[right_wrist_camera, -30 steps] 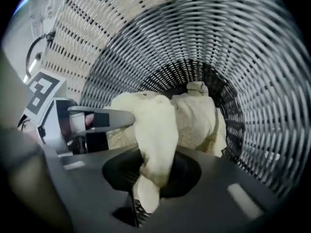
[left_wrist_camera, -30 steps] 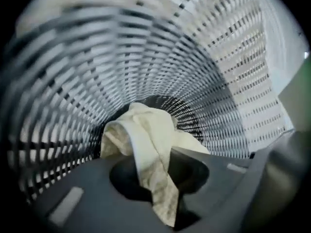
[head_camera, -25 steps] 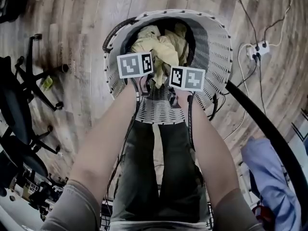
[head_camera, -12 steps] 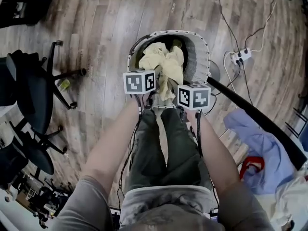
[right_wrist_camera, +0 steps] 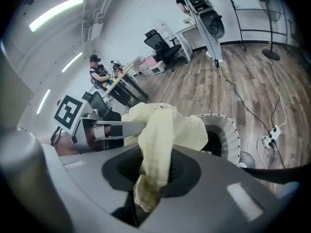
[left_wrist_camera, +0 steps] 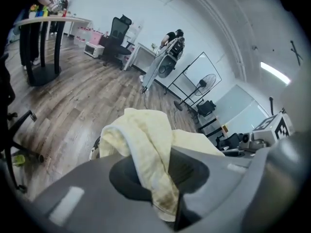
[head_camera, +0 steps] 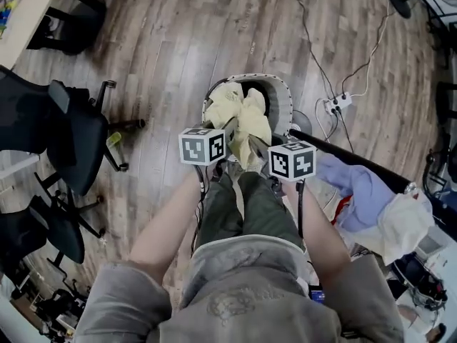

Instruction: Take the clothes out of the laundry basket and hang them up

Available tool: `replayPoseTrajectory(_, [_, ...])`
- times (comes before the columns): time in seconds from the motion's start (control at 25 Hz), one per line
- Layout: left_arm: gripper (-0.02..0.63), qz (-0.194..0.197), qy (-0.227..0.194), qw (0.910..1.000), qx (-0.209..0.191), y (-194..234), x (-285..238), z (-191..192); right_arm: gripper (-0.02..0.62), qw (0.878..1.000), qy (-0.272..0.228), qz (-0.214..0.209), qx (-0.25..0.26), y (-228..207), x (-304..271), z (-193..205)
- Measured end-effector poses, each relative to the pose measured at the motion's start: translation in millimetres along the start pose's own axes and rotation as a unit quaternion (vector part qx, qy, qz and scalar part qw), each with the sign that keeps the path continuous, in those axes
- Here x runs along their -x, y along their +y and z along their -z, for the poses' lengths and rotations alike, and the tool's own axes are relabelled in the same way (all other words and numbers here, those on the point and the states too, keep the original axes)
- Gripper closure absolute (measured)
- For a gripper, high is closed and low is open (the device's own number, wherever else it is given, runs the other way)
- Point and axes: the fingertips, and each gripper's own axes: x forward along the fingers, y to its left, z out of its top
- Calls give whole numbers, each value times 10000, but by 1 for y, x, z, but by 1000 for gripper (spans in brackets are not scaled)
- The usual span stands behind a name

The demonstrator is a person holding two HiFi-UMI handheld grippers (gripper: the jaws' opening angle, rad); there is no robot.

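Note:
A pale yellow garment (head_camera: 243,116) hangs bunched between both grippers above the white laundry basket (head_camera: 284,100), which stands on the wood floor. My left gripper (head_camera: 227,150) is shut on a fold of the yellow garment (left_wrist_camera: 148,152). My right gripper (head_camera: 265,157) is shut on another fold of the garment (right_wrist_camera: 158,152). The two marker cubes sit side by side over the person's legs. The basket (right_wrist_camera: 227,135) shows below the cloth in the right gripper view. What else lies in the basket is hidden by the garment.
Black office chairs (head_camera: 68,131) stand at the left. A power strip (head_camera: 334,104) with cables lies on the floor right of the basket. A dark rail (head_camera: 357,161) with a blue garment (head_camera: 360,188) and a white one (head_camera: 405,220) is at the right.
Both grippers have risen with the yellow garment, lifting it up out of the basket. The basket looks smaller and farther below as the person straightened up.

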Motion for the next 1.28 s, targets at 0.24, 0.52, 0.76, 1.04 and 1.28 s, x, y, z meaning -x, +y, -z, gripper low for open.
replayPoseTrajectory(0.24, [528, 302, -420, 9983, -251, -64, 82, -41, 497, 9967, -269, -164, 744, 71, 81, -32])
replayPoseTrajectory(0.52, [529, 749, -908, 9888, -916, -140, 159, -85, 497, 9826, -810, -141, 1663, 140, 171, -64])
replayPoseTrajectory(0.76, [528, 1010, -1310, 9731, -1603, -203, 211, -113, 497, 9747, -1301, -323, 1788, 184, 241, -82])
replayPoseTrajectory(1.04, [525, 1355, -1648, 9571, -1959, -249, 250, -131, 497, 9557, -1781, -294, 2326, 214, 294, -94])
replayPoseTrajectory(1.28, [523, 1489, -1672, 9504, -2160, -264, 256, -134, 497, 9540, -1945, -261, 2269, 213, 308, -94])
